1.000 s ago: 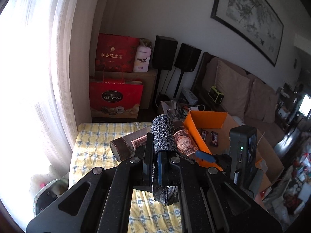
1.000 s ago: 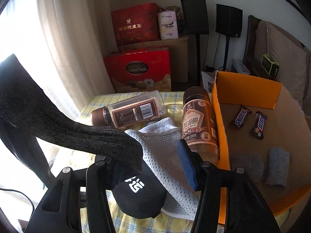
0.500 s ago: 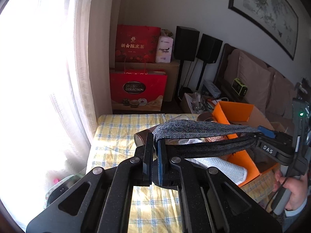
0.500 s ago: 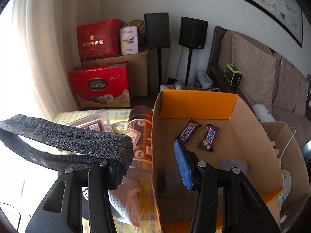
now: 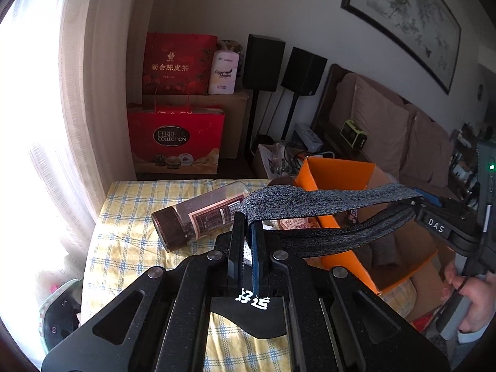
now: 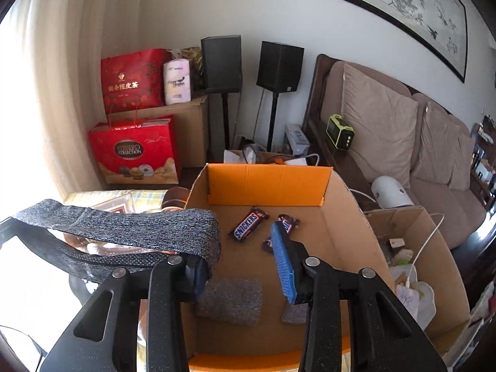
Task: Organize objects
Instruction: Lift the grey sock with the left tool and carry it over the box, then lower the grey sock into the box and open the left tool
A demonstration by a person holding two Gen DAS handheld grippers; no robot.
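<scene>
Now | left claw (image 5: 246, 235) pinches grey band (image 5: 313, 197) | right claw (image 6: 245, 260) spread, band looped over one finger | far jar mostly hidden

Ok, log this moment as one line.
left gripper: shut on grey sock | right gripper: open, one finger inside sock | sock stretched above orange-lined cardboard box | box holds Snickers bars

The sock (image 5: 325, 197) is speckled dark grey. The box (image 6: 268, 183) is orange on its flaps, plain brown inside. The cloth (image 5: 130, 214) is yellow with blue-and-white checks. A brown Snickers (image 6: 248, 224) bears white lettering. The right gripper's (image 6: 245, 266) pads (image 6: 283, 263) are blue, its frame black.
</scene>
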